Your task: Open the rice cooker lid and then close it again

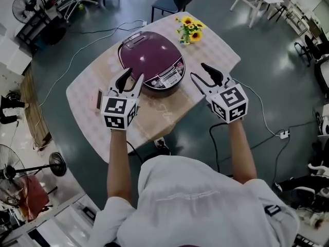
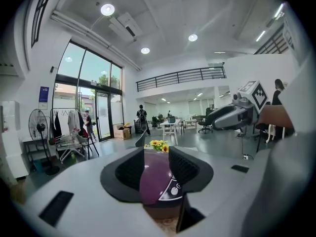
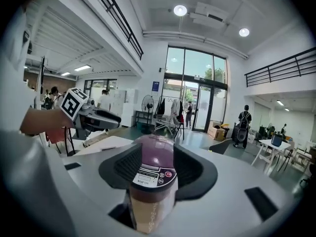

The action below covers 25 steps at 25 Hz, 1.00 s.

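rice cooker [image 1: 167,78] sits on the table [image 1: 216,50], its lid [image 1: 149,53] down, so its contents are hidden. sunflowers [image 1: 189,30] stand just behind it. your left gripper [image 1: 131,80] and right gripper [image 1: 199,72] hover near its front, jaws spread, pinching nothing.

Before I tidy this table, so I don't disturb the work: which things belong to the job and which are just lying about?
Part of the job:
- rice cooker, lid closed
- left claw and right claw, both open and empty

Just lying about:
- sunflowers behind the cooker
- small flat pink object beside the left claw
- chair farther back
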Each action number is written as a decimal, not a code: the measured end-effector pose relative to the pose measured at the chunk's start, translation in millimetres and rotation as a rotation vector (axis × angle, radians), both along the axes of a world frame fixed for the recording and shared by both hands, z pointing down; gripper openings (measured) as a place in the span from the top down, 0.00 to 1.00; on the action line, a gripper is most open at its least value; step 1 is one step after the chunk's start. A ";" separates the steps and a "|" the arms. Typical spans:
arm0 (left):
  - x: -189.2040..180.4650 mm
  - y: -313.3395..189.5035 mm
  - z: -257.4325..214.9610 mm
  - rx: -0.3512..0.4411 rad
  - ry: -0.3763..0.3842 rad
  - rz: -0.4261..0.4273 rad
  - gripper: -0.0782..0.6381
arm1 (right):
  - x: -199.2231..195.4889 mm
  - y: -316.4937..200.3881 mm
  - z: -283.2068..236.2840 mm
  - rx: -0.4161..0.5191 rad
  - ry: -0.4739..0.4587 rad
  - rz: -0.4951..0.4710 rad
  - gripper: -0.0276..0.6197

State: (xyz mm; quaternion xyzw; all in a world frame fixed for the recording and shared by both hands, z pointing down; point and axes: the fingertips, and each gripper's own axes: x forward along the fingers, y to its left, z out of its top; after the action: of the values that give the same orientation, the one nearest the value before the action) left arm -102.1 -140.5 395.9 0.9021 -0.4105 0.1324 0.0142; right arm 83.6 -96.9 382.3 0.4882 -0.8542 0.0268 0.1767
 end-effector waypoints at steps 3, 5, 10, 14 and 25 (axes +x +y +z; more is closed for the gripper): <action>-6.3 -19.5 10.1 -0.021 0.007 -0.005 0.65 | -11.3 -22.3 14.0 -0.035 0.038 -0.031 0.64; -9.8 -31.9 16.8 -0.034 0.013 -0.008 0.66 | -18.5 -35.8 21.8 -0.057 0.067 -0.057 0.64; -14.5 -53.7 33.0 -0.079 0.036 -0.034 0.66 | -33.5 -55.5 43.0 -0.099 0.163 -0.152 0.65; -10.9 -60.4 39.4 -0.101 0.041 -0.057 0.66 | -41.2 -64.2 60.4 -0.130 0.260 -0.260 0.68; -12.9 -57.1 60.2 -0.163 0.065 -0.203 0.67 | -68.4 -72.0 108.2 -0.207 0.410 -0.615 0.70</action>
State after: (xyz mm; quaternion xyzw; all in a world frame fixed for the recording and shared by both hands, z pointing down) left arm -115.0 -197.6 456.1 0.8556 -0.4869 0.1338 0.1141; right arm 15.2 -169.0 490.5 0.1841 -0.9006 -0.0393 0.3919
